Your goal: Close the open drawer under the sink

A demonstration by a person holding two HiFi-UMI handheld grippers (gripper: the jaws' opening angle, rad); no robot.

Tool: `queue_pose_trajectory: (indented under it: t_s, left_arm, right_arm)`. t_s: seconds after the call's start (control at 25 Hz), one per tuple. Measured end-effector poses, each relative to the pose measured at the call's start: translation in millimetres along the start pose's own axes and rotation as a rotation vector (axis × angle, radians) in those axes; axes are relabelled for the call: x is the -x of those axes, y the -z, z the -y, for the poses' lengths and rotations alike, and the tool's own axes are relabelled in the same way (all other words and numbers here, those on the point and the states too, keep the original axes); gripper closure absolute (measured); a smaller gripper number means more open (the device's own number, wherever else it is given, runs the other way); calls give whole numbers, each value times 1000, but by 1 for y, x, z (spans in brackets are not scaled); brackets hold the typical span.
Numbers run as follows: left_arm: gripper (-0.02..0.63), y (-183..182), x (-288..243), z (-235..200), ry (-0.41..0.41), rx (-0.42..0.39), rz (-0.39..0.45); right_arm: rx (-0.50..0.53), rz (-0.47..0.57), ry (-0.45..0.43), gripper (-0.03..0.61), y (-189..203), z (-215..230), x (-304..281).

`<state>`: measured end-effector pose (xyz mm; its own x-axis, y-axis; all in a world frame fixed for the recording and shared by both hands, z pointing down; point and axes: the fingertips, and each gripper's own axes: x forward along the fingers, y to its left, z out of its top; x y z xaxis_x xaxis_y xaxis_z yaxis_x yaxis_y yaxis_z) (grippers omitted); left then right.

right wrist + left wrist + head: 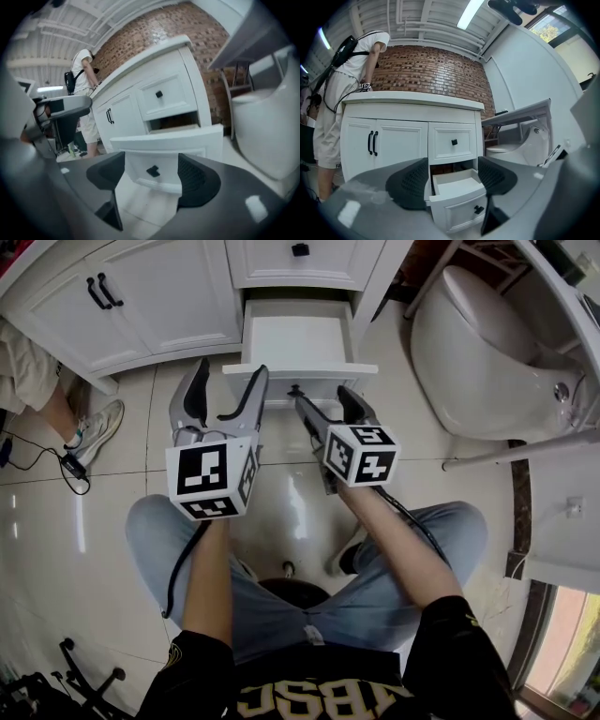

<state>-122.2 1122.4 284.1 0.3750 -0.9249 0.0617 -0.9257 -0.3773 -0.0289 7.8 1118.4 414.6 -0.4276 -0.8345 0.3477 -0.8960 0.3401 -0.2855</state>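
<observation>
Tiled bathroom, white vanity (178, 296), drawer (298, 341) out. At its front: right gripper (322, 397), jaws apart, knob (153, 171) framed, probably not touching; lined up to push. Spare: left gripper (231, 373), spread, empty.

White drawer (298, 341), black knob (153, 171), red-brown brick wall (436, 72).

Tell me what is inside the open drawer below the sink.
The open drawer shows only its bare white floor; nothing lies in the visible part. Its rear runs under the closed drawer above and is hidden.
</observation>
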Motion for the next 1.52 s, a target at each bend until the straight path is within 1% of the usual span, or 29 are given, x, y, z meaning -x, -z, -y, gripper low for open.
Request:
queue_pose_trajectory:
  t_s: [0.12,0.2,0.24,0.36,0.48,0.56,0.68,0.76,0.8,0.88,1.0,1.24,1.4,1.52]
  left_arm:
    - [279,3,-2,-5,-6,1,-5]
    - [279,5,-3,-8,-13,4,-10]
    - [279,6,-4,-10,-16,6,-13]
    - [279,9,-6,-16,-30,13,-21]
    - [279,11,-9,-19,-31,19,-27]
    - [279,13,-12,-20,-27,17,-30]
    - [279,16,-16,-23,-32,20,-38]
    - [279,18,-18,-27,-40,27,-43]
    - [279,19,-19,-29,-44,30,-44]
    - [279,19,-21,-32,-49,33,-47]
    - [279,23,-25,-35,-51,32,-54]
    - [279,29,-30,-45,-71,39,-69]
    - [279,34,-34,-52,-80,44,-78]
    - [279,39,-37,-61,-90,40,-89]
  right_arm:
    - [-242,-157,-87,262,39,-4,-20]
    - [-382,-217,-127,288,57,-4,-28]
    - [-432,-229,-142,293,62,-4,-33]
    - [-518,-227,-170,293,66,-1,-46]
    - [-617,-185,-196,298,60,2,-58]
    - [-683,-167,-208,311,58,5,-65]
    - [-769,-175,-208,336,65,16,-74]
    - [-825,-171,-235,342,67,18,-78]
    - [-845,-162,-254,357,65,16,-80]
    - [-852,-143,-270,425,58,14,-84]
    - [-818,-135,-262,430,50,17,-96]
    - [-825,-92,-245,430,35,32,-126]
    - [-736,-83,-216,434,18,44,-149]
    - [-725,-59,-193,436,5,54,-169]
